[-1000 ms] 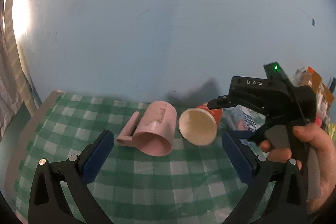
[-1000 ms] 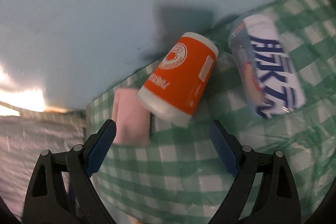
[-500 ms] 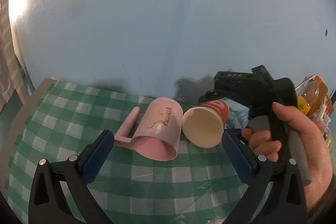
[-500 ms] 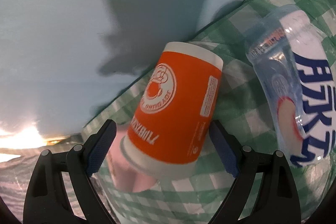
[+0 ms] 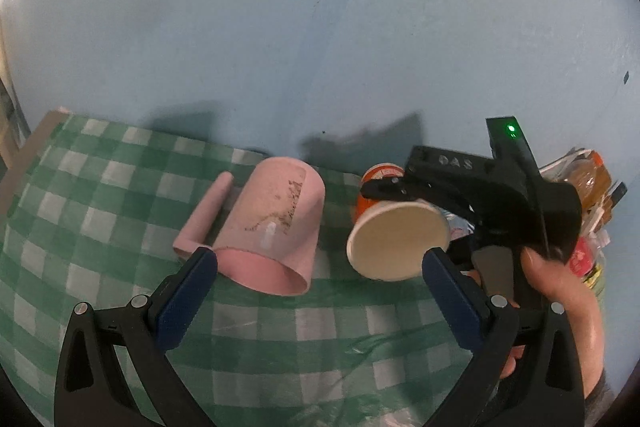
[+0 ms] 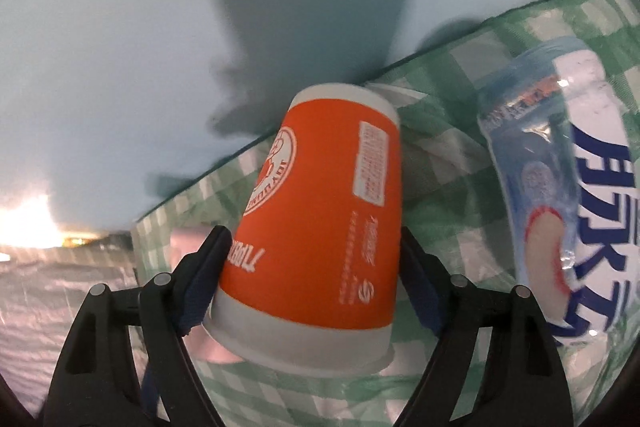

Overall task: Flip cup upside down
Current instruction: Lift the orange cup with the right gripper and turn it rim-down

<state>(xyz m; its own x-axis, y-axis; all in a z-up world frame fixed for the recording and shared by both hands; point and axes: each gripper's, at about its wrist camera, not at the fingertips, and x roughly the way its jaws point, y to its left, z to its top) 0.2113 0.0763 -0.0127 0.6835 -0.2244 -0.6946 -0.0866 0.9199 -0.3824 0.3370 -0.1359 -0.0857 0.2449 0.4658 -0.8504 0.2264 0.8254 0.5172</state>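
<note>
An orange paper cup (image 6: 320, 227) with white rims lies on its side on the green checked tablecloth (image 5: 280, 327). In the left wrist view its open mouth (image 5: 396, 239) faces me. My right gripper (image 6: 312, 279) is shut on the cup near its rim, one blue pad on each side; it shows in the left wrist view (image 5: 472, 195) over the cup. My left gripper (image 5: 320, 291) is open and empty, in front of the cups. A pink mug (image 5: 272, 223) lies on its side just left of the paper cup.
A clear plastic bottle (image 6: 560, 211) with a blue and white label lies to the right of the cup. Packets and bottles (image 5: 588, 195) crowd the right edge. A pale blue wall (image 5: 320, 47) stands right behind the table.
My right gripper has moved in around the orange cup and closed on it. The left gripper has come closer to the cups and stayed open.
</note>
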